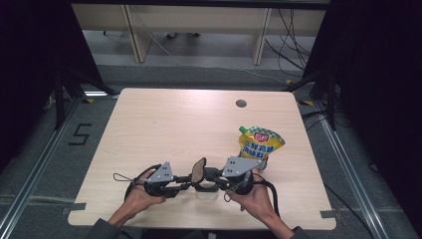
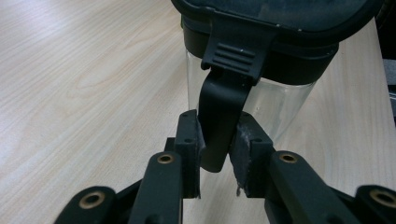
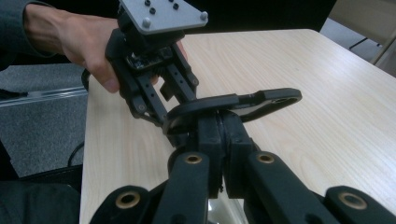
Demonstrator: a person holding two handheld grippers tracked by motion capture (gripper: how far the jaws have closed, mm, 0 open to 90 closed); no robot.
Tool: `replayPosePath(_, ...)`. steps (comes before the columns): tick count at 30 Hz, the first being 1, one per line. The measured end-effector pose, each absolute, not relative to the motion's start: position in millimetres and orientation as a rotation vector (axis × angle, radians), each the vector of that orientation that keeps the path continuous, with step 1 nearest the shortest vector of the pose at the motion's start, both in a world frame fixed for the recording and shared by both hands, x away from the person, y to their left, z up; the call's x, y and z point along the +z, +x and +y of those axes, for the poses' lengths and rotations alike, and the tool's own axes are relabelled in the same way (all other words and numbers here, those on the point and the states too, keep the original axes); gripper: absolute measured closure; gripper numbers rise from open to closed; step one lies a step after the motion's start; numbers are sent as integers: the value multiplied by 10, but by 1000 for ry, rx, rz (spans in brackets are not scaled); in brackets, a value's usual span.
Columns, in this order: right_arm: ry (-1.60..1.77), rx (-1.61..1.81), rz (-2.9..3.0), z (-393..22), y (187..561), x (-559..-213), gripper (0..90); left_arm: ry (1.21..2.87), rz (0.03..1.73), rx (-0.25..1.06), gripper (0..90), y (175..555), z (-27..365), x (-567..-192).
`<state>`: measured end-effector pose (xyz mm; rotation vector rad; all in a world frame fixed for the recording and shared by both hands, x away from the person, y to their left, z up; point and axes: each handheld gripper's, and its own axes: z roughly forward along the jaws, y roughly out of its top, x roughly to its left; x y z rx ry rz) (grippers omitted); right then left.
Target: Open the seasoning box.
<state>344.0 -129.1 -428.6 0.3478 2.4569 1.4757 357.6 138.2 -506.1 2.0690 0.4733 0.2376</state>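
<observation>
A clear container (image 1: pixel 207 193) with a black lid (image 1: pixel 199 169) sits near the table's front edge between both hands. In the left gripper view the lid (image 2: pixel 271 28) tops the clear body (image 2: pixel 285 100), and a black latch tab (image 2: pixel 219 102) hangs down from its rim. My left gripper (image 2: pixel 217 142) is shut on that tab, both pads pressing its sides. My right gripper (image 3: pixel 219 126) is shut on the lid's rim (image 3: pixel 261 98) from the opposite side. In the high view the left gripper (image 1: pixel 180 188) and right gripper (image 1: pixel 215 175) meet at the container.
A yellow and green pouch (image 1: pixel 260 144) stands right behind the right hand. A round cable hole (image 1: pixel 241 103) lies at the table's far right. The light wood table (image 1: pixel 164 124) is bare to the left and back. Cables trail from both grippers at the front edge.
</observation>
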Motion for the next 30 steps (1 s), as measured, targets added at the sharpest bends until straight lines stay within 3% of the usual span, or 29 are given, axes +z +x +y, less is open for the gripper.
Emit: replayPosePath(30, 317, 1491, 2490, -987, 3486, -4257, 883, 2100, 463, 263, 736, 3549, 1367, -5038)
